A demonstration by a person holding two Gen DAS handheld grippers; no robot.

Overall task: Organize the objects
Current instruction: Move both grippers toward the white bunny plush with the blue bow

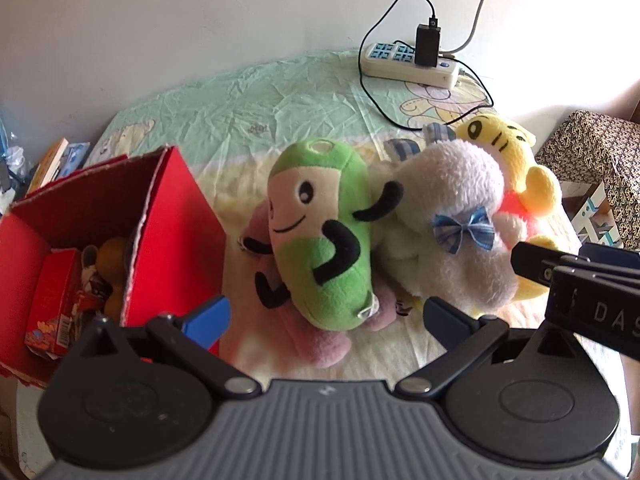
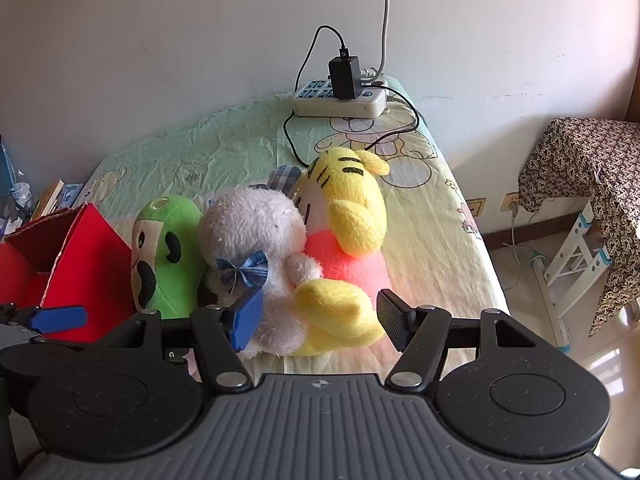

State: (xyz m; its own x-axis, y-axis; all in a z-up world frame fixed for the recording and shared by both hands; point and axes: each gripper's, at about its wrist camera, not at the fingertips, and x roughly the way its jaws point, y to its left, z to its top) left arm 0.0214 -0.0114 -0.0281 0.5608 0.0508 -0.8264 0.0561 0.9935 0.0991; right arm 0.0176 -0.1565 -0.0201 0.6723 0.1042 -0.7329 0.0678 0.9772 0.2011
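Observation:
A green pea-pod plush [image 1: 320,236] [image 2: 166,256] lies on a pink plush [image 1: 320,332] on the bed. Beside it sit a white plush with a blue bow [image 1: 452,224] [image 2: 256,236] and a yellow tiger plush [image 1: 516,156] [image 2: 352,216]. My left gripper [image 1: 324,316] is open, its fingers on either side of the green plush's lower end. My right gripper [image 2: 320,320] is open around the tiger's yellow foot [image 2: 336,312]; it also shows in the left wrist view [image 1: 532,260]. A red open box [image 1: 100,220] [image 2: 80,248] stands at the left.
The red box holds a small red packet [image 1: 52,304] and other toys. A power strip with a black charger [image 1: 412,60] [image 2: 340,98] and cables lies at the bed's far end. Books [image 1: 60,160] are at the left, a draped stand [image 2: 588,216] at the right.

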